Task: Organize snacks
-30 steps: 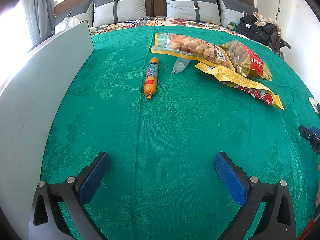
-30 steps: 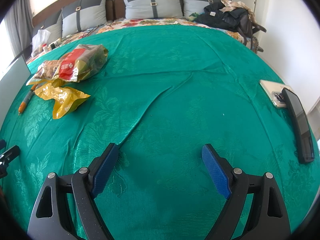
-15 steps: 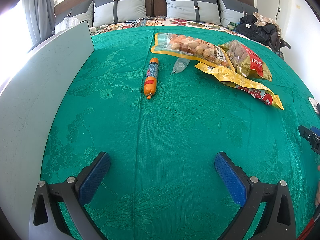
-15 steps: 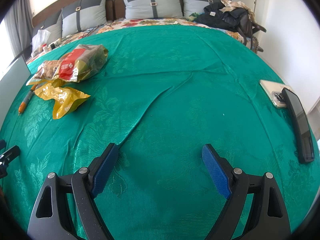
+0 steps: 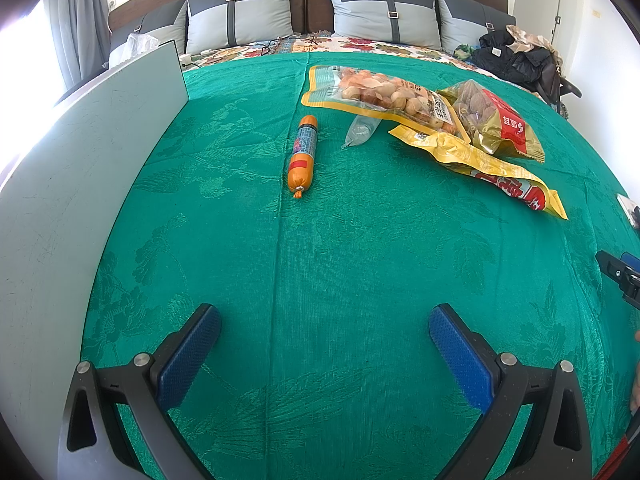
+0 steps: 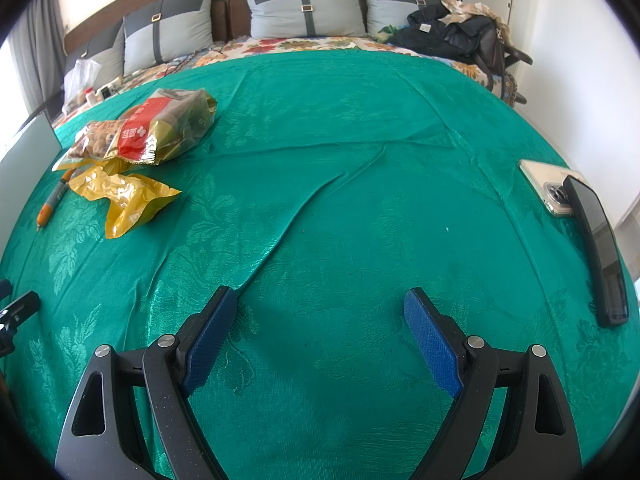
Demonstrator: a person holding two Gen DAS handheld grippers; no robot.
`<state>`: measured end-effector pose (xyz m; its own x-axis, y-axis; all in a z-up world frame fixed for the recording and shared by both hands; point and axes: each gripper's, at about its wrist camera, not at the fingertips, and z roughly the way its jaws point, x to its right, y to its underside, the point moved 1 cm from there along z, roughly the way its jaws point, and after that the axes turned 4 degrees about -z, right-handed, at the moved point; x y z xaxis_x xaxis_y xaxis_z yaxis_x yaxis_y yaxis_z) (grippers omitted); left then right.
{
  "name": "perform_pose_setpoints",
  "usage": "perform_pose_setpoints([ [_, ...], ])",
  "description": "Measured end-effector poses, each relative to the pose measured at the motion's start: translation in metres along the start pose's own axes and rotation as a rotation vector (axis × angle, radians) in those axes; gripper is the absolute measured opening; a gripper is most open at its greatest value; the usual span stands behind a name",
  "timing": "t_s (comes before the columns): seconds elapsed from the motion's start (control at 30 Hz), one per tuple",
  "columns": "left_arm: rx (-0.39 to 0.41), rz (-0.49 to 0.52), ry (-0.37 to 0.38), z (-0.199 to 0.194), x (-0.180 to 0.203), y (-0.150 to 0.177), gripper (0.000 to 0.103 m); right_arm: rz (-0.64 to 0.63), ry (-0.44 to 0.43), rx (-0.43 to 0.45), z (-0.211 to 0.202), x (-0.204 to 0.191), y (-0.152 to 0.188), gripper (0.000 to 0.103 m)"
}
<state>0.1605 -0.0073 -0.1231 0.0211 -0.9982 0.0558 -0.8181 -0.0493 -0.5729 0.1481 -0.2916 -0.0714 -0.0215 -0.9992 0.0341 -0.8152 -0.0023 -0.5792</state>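
Lying at 12 o'clock, the sausage point(image 5: 303, 155) is judged light, firm, slippery; mid-body grip advised; both tools, left point(image 5: 324, 350) and right point(image 6: 320, 334), are held wide open, empty

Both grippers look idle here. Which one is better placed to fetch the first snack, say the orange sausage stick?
Left, probably. The left gripper is open and the sausage stick lies almost straight ahead of it. From the open right gripper the stick sits far off to its left.
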Motion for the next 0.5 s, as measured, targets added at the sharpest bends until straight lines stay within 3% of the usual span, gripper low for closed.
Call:
perform_pose_setpoints([
  [0.37, -0.004, 0.001, 0.004, -0.0001, -0.0003, -0.0004, 0.103, 0.000, 0.000, 0.000, 0.0002, -0.0004, -0.0001, 0.089],
  [0.5, -0.057, -0.002, 0.043, -0.0043, -0.0064, -0.0060, 0.103, 0.001, 0.000, 0.000, 0.0004, -0.0006, -0.0003, 0.089],
])
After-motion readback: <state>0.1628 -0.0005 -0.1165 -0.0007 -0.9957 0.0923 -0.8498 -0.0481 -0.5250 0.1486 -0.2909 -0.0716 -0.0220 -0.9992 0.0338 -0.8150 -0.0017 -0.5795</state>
